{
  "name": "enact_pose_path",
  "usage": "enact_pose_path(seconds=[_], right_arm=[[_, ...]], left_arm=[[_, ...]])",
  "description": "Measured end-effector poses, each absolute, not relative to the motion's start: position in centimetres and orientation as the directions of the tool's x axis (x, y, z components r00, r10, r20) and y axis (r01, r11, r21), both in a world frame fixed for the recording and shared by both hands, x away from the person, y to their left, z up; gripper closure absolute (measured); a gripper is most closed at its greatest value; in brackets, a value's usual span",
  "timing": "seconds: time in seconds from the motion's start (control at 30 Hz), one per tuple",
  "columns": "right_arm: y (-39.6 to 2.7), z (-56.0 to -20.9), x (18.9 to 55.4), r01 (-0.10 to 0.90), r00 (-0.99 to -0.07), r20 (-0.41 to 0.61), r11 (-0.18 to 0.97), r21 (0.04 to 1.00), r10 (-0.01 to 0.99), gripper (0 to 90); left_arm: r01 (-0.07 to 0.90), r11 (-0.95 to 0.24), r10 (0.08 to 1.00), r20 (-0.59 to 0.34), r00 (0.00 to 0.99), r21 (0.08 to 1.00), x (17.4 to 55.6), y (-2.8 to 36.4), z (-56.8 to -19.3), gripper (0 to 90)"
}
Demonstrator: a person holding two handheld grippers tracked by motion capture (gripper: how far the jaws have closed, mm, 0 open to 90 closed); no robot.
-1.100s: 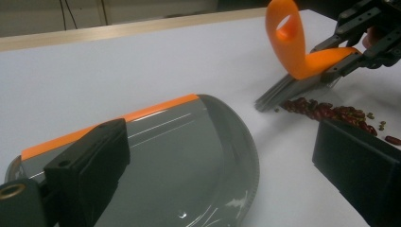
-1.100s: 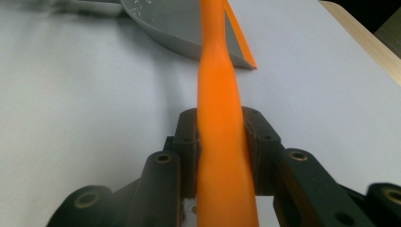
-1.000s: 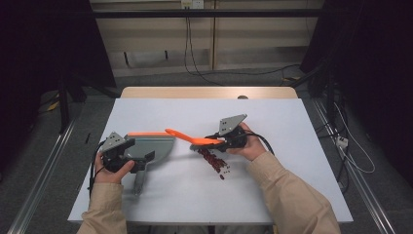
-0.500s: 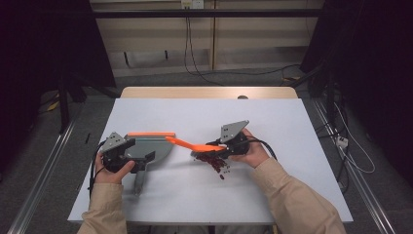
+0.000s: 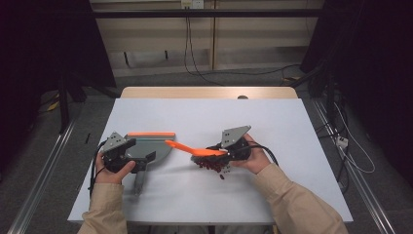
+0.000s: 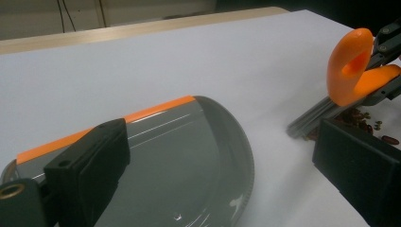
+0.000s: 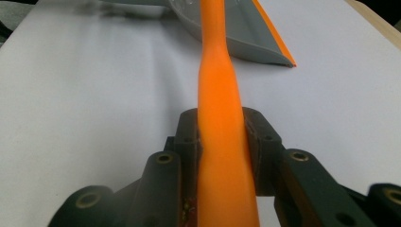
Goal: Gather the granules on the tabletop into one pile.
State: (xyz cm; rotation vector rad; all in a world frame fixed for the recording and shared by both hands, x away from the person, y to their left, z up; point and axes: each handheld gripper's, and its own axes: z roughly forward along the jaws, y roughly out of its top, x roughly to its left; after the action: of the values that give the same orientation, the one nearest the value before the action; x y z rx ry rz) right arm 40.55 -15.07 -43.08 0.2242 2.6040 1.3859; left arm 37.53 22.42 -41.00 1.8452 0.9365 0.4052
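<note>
A scatter of dark red beans lies on the white table, just under the right hand, with the grey bristles of a small brush resting on them. The brush's orange handle runs straight out between the jaws of the right gripper, which pinch it from both sides. Off to the person's left, well clear of the beans, sits a grey dustpan with an orange lip. The left gripper is at the pan's handle end; in the left gripper view its two black jaws stand wide apart, the pan lying between them, and I cannot tell whether they press on it.

To my eye this is the sweeping step, barely begun: the beans are in a loose heap and none is in the pan. The next move, I judge, calls for a low stroke of the bristles toward the pan's lip, with the left hand bracing the pan flat so beans don't slip under.
</note>
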Motion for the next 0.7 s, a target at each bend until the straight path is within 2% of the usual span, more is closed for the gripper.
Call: enact_pose_path(seconds=[0.5, 0.57, 0.7], right_arm=[[-15.0, -43.1, 40.77, 0.14, -0.934, -0.045, 0.476, 0.868, 0.356, 71.1], [-15.13, -42.92, 40.9, 0.173, -0.925, -0.014, 0.452, 0.875, 0.381, 71.1], [-15.16, -42.4, 40.63, 0.283, -0.866, 0.071, 0.367, 0.886, 0.495, 71.1]], left_arm=[[0.422, -0.217, 0.751, -0.126, 0.649, 0.88, 37.55, 22.44, -40.96, 4.6], [0.421, -0.215, 0.752, -0.125, 0.648, 0.881, 37.55, 22.47, -40.95, 4.6], [0.418, -0.214, 0.751, -0.125, 0.648, 0.883, 37.56, 22.48, -40.92, 4.6]])
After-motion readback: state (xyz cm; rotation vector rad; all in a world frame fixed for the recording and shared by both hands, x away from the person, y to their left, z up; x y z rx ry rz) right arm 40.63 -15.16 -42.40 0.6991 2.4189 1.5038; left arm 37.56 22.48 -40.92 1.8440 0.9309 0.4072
